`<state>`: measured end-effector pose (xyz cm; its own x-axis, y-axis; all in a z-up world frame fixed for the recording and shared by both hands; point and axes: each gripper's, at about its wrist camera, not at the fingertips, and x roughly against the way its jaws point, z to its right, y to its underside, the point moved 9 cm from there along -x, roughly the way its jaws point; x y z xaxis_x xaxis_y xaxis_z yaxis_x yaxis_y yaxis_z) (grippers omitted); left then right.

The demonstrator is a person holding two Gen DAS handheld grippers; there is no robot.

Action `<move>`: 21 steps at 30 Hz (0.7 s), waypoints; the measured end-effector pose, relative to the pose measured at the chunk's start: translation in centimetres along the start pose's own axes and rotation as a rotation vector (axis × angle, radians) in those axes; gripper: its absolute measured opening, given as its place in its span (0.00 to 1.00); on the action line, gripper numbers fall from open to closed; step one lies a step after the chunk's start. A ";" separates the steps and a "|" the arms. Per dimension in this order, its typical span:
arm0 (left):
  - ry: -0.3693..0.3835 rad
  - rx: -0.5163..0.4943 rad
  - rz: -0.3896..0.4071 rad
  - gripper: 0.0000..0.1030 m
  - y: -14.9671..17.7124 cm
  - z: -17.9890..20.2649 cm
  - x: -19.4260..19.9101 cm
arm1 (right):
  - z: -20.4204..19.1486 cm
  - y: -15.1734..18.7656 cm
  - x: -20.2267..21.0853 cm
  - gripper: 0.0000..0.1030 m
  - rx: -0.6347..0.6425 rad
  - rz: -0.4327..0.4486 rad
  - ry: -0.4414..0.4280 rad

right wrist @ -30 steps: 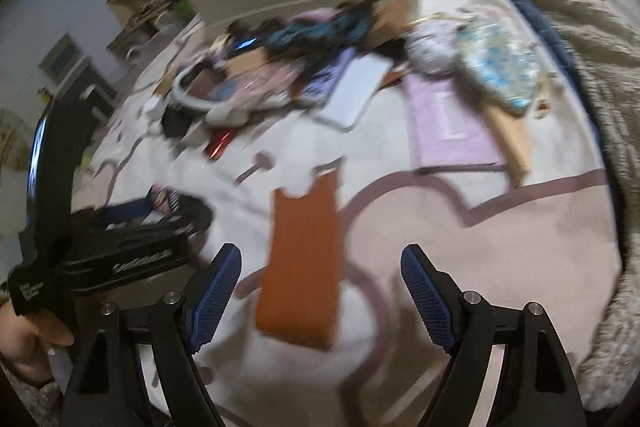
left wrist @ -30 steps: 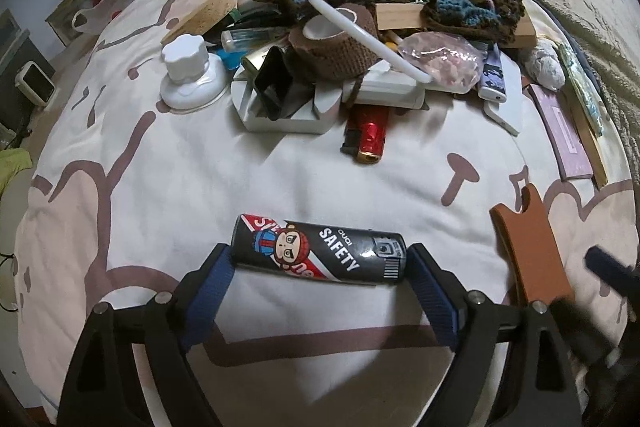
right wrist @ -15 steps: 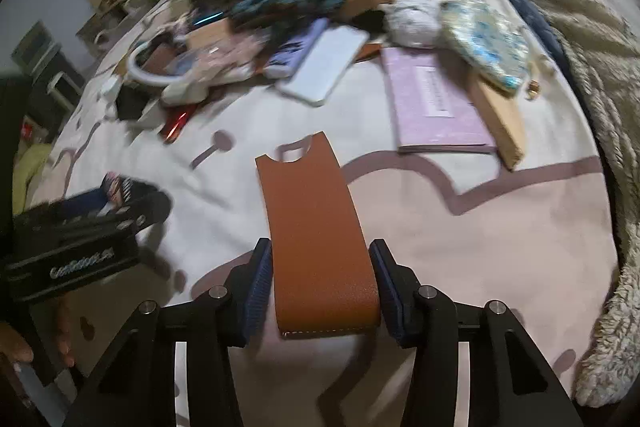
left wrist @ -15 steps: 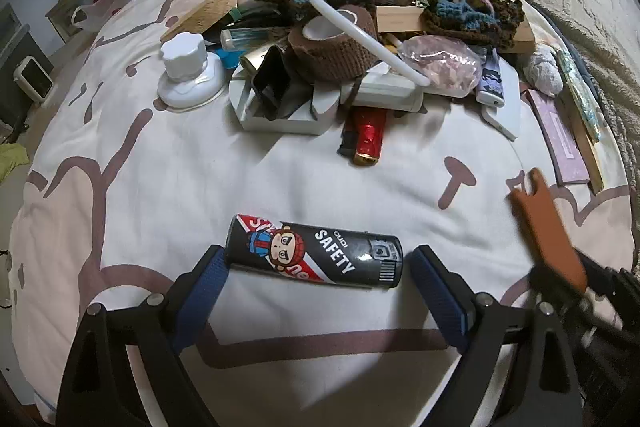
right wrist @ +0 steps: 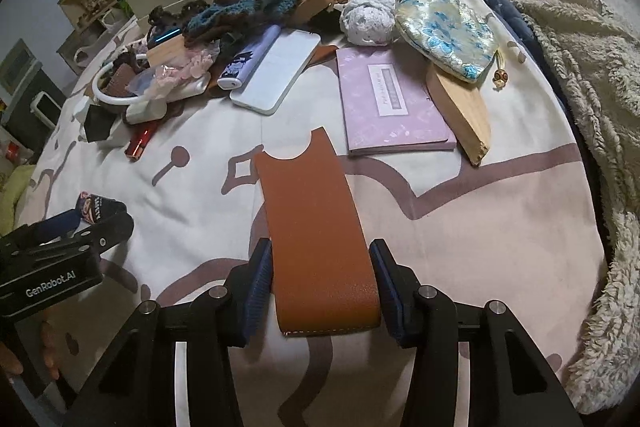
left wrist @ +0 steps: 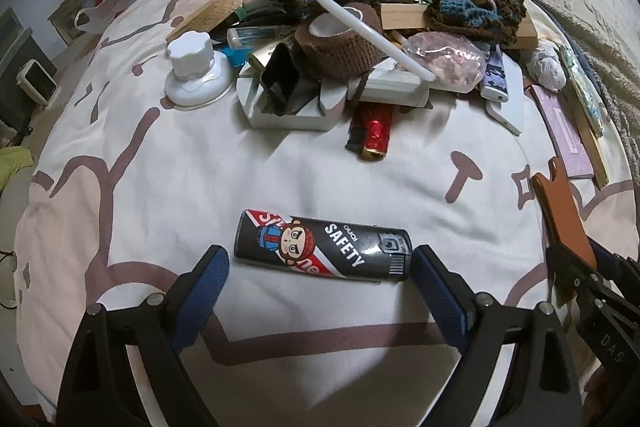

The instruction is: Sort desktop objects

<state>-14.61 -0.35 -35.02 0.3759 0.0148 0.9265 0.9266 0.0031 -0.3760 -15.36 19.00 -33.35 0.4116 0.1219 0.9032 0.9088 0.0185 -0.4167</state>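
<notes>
Desktop objects lie on our bed; both hands pitch steeply downward. Our left gripper jaws stand wide, straddling the lighter without contact. Our right gripper jaws clamp the brown sleeve.

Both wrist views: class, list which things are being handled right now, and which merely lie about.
In hand:
- brown leather sleeve, clamped in the right gripper
- black SAFETY lighter, lying between the open jaws of the left gripper

Lying about:
- red lighter
- white knob
- pink notebook
- brocade pouch
- white phone
</notes>
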 end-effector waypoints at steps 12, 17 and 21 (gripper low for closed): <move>0.030 -0.050 0.005 0.81 0.2 -0.1 0.1 | -0.2 -0.2 -0.2 0.47 -0.018 -0.022 -0.013; 0.053 -0.061 0.015 0.81 0.1 1.5 0.8 | 0.1 -0.4 0.0 0.47 -0.047 -0.012 -0.023; 0.073 -0.086 0.045 0.81 -1.8 3.7 1.8 | 0.5 -0.6 0.4 0.46 -0.071 -0.001 -0.035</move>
<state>-15.63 3.34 -32.77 0.4140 -0.0600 0.9083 0.9048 -0.0819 -0.4179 -15.77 19.50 -32.80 0.4090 0.1568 0.8990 0.9124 -0.0520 -0.4060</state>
